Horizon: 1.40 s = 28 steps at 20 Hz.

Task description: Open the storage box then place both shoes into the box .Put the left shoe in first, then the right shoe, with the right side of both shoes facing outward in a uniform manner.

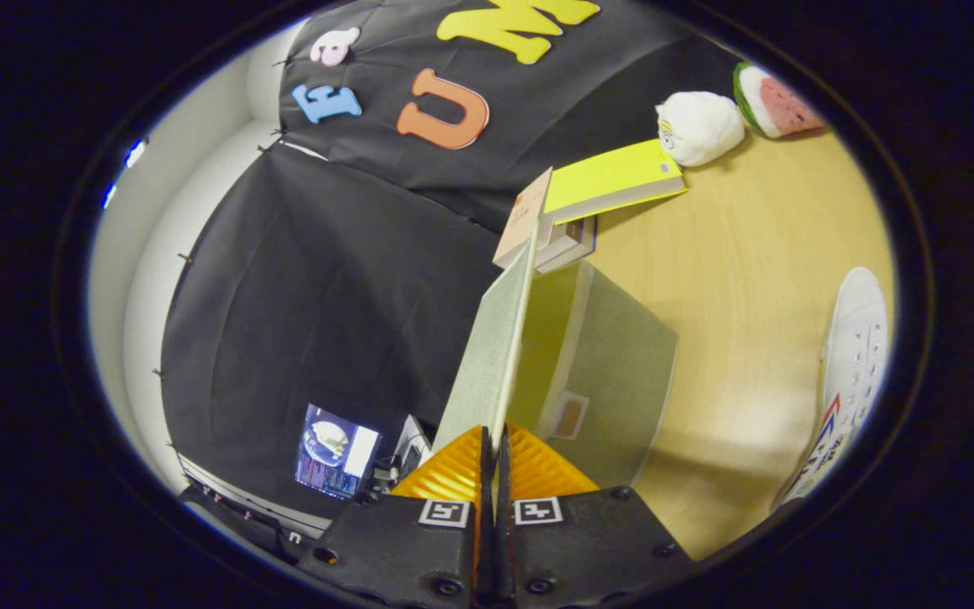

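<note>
- gripper (pixel 494 452) fingers pinched tight on the edge of the storage box's lid (pixel 491 347), lid swung up off the storage box (pixel 614 372)
- white shoe (pixel 850 372) lying on the wooden table (pixel 749 254), well apart from the box

— Could any wording be read on the storage box (pixel 614 364)?
— None; a small label (pixel 570 416) was seen on its side, too blurred to be read.
— And on the shoe (pixel 855 364)?
— Coloured markings were seen near its heel, but no letters could be made out.
— The books (pixel 614 178)?
— Nothing legible was found on their covers.
</note>
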Motion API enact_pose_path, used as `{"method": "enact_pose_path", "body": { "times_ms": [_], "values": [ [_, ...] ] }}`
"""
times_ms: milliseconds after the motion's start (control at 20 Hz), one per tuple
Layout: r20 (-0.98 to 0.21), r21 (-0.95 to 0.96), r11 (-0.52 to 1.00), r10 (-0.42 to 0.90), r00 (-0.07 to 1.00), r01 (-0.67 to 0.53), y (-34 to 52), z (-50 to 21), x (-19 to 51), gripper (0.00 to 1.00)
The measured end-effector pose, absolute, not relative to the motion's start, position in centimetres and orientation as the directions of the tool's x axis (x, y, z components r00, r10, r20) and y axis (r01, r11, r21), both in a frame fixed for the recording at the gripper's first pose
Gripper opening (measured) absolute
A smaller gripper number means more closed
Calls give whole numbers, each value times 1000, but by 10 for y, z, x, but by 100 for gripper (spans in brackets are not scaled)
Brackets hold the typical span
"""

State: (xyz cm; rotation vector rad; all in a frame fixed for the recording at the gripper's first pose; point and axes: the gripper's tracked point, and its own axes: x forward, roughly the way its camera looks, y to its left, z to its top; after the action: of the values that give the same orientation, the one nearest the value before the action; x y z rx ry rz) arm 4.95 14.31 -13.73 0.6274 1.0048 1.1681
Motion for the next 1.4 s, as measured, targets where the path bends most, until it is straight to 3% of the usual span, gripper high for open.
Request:
{"method": "enact_pose_path", "body": {
  "times_ms": [600,1150,1250,1350,1400],
  "values": [
    [-268,718,303,951,152,-627,260,6,-2,6],
    [-352,605,389,913,205,-695,390,9,-39,14],
    [-364,539,426,896,255,-726,397,10,-33,21],
    [-365,477,448,884,293,-756,399,14,-33,49],
    [-364,450,460,877,313,-765,401,14,-32,58]
  ]
}}
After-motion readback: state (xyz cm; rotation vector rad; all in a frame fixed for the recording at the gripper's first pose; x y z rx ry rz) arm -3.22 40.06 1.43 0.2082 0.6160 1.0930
